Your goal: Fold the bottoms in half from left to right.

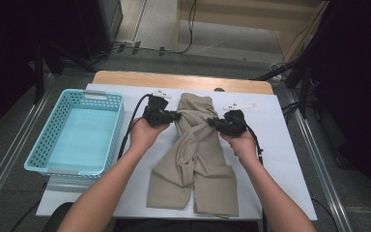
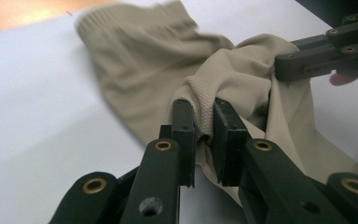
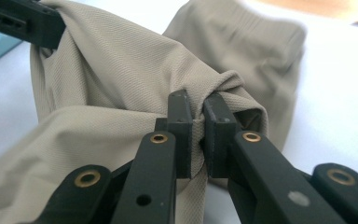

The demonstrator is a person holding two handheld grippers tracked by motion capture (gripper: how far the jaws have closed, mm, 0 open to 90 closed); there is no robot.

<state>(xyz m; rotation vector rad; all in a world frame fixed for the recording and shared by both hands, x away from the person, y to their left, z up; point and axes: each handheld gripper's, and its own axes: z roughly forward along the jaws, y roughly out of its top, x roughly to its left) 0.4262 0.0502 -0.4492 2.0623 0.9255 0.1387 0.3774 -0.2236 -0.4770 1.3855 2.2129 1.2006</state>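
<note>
A pair of beige trousers (image 1: 193, 159) lies on the white table sheet (image 1: 280, 145), legs toward the near edge and ribbed waistband at the far end. My left gripper (image 1: 176, 116) is shut on a pinch of the trousers' left side (image 2: 204, 119). On the opposite side, my right gripper (image 1: 211, 122) is shut on a bunched fold of the same cloth (image 3: 196, 119). Both pinches are lifted, so the middle of the trousers rises off the sheet between the two grippers. In the left gripper view the right gripper (image 2: 284, 65) shows at the upper right, clamped on the cloth.
A light blue perforated basket (image 1: 38, 145) stands on the table's left side with nothing in it. The wooden table edge (image 1: 125, 77) shows beyond the sheet. Cables run across the floor behind the table.
</note>
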